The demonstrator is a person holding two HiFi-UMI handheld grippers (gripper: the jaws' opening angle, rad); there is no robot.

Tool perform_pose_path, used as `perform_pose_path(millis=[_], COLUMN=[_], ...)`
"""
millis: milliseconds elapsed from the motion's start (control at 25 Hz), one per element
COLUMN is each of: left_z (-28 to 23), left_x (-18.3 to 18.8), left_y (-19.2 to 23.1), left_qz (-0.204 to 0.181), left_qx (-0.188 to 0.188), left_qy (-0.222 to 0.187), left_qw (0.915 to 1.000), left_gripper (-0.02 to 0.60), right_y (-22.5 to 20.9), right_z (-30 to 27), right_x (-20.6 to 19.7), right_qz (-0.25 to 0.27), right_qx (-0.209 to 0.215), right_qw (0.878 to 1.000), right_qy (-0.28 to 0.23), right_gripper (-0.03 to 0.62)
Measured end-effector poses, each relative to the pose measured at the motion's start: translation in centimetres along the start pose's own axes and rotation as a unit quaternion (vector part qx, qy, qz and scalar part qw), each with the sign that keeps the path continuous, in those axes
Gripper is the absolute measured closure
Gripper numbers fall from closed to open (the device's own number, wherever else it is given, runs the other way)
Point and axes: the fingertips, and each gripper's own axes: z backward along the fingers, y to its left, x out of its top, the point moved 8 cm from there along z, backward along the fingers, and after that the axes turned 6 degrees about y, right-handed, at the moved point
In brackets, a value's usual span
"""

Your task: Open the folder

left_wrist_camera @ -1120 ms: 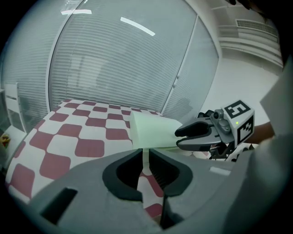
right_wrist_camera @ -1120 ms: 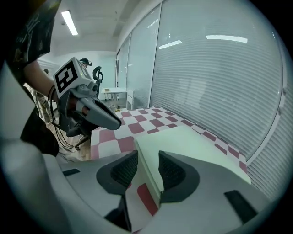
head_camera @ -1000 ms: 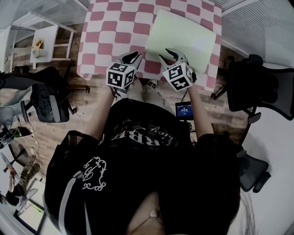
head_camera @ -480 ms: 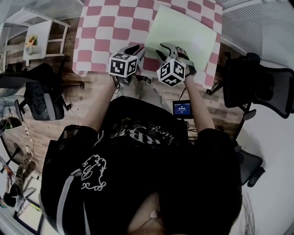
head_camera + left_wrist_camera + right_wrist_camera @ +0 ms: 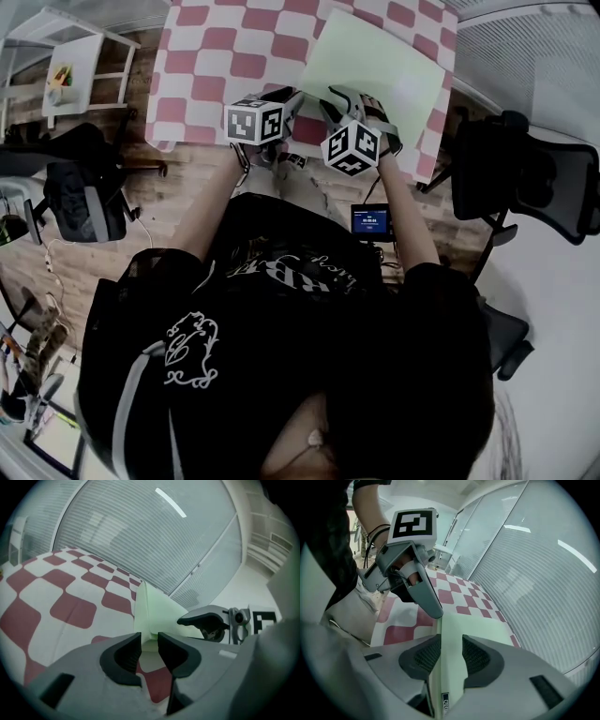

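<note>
A light green folder (image 5: 375, 61) lies flat on the red and white checked table (image 5: 216, 47). Both grippers meet at its near left corner. My left gripper (image 5: 286, 98) is open; its jaws have just been opening, and the folder's corner (image 5: 151, 620) sits at their tips without the pads pressing on it (image 5: 149, 639). My right gripper (image 5: 349, 97) straddles the folder's near edge (image 5: 473, 630); green sheet fills the gap between its pads (image 5: 451, 641), and I see no squeeze. The left gripper's finger (image 5: 427, 596) shows close ahead in the right gripper view.
The table's near edge (image 5: 202, 141) is just below the grippers. A black office chair (image 5: 534, 178) stands at the right, and a small lit screen (image 5: 371, 221) lies below the right forearm. A white shelf (image 5: 66, 66) and dark chairs (image 5: 84, 202) are at the left.
Both grippers have moved forward from the table's edge to the folder's near left corner, and both have rolled. The left gripper's jaws stand wider apart.
</note>
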Motion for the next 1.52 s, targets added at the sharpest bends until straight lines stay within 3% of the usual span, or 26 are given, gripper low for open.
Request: perform_pose_path(millis=[80,120,200,280,440,640,800,840,880,1000,1080,1320,1520], left_z=[-0.1,-0.2,-0.5,-0.7,-0.8,-0.9,-1.3,-1.3,-1.2,-1.1,-1.0,-0.6,-0.7], left_x=[-0.3,-0.6,-1.4,-2.1,-3.1,-3.0,-3.1,-3.1,-3.1,-2.9,-2.9,-2.5,-2.4], left_y=[0.5,0.9,1.7,2.2,2.6,2.5,2.1,2.0,2.0,2.1,2.4,2.6,2.6], left_qz=[0.074,0.131,0.253,0.326,0.368,0.391,0.449,0.454,0.449,0.415,0.404,0.379,0.373], left_qx=[-0.027,-0.045,-0.082,-0.101,-0.116,-0.112,-0.105,-0.099,-0.09,-0.068,-0.064,-0.044,-0.04], left_qy=[-0.007,-0.01,-0.015,-0.017,-0.024,-0.034,-0.051,-0.053,-0.053,-0.04,-0.029,-0.019,-0.012], left_qw=[0.9969,0.9903,0.9638,0.9397,0.9221,0.9127,0.8858,0.884,0.8874,0.9062,0.912,0.9243,0.9269], left_gripper=[0.468,0.465,0.448,0.412,0.374,0.371,0.37,0.37,0.37,0.352,0.327,0.304,0.304], right_y=[0.0,0.0,-0.1,-0.2,-0.2,-0.3,-0.4,-0.5,-0.5,-0.4,-0.2,0.0,-0.4], right_z=[0.0,0.0,0.0,0.0,0.1,0.0,-0.2,-0.3,-0.3,-0.2,0.0,0.7,1.4], right_x=[-0.1,-0.1,-0.2,-0.2,-0.3,-0.2,-0.2,-0.1,0.0,0.1,0.2,0.5,0.6], right_qz=[-0.003,-0.004,-0.007,-0.01,-0.021,-0.025,-0.019,-0.014,-0.005,0.04,0.068,0.078,0.05], right_qx=[0.002,0.003,0.003,0.004,0.012,0.01,0.003,0.002,0.001,-0.009,-0.017,-0.037,-0.046], right_qw=[1.0,1.0,1.0,1.0,1.0,1.0,1.0,1.0,1.0,0.999,0.998,0.996,0.997], right_qy=[-0.003,-0.004,-0.007,-0.009,-0.011,-0.013,-0.009,-0.008,-0.007,-0.006,-0.006,-0.021,-0.023], right_gripper=[0.47,0.471,0.471,0.471,0.471,0.471,0.476,0.474,0.474,0.473,0.473,0.511,0.523])
